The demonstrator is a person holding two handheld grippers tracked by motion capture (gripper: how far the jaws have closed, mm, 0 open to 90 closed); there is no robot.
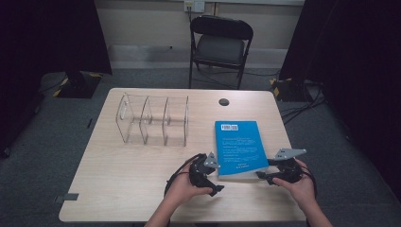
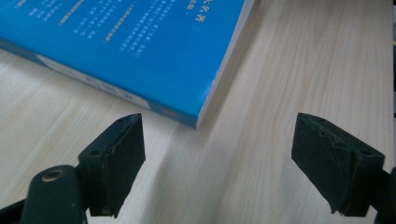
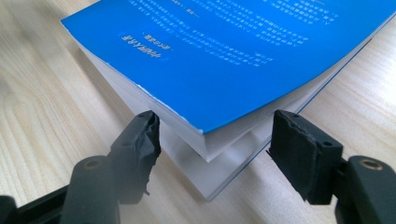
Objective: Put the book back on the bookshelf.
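Book: the blue softcover book with white print (image 1: 239, 147) lies flat, back cover up, on the pale wood-grain surface (image 1: 127, 175), right of middle and close to the near edge.
Hidden: in the high view the book's 2 near corners sit behind the grey plates of the tools; its print is too small to read; in both gripper views the far part of the book is cut off by the frame.
Left tool: the left tool (image 2: 219, 163), held in the left hand (image 1: 182, 189), has its jaws spread wide on bare wood, just short of the book's near left corner, touching nothing.
Right tool: the right tool (image 3: 215, 140), held in the right hand (image 1: 300, 187), has its jaws apart on either side of the near right corner, where the cover and top pages bow up off the lower pages; whether a pad touches paper is unclear.
Edges: bare wood lies between the book and the near edge and along its right side.
Open room: the clear plastic 3-slot rack (image 1: 153, 119) stands well apart at far left, with free wood between.
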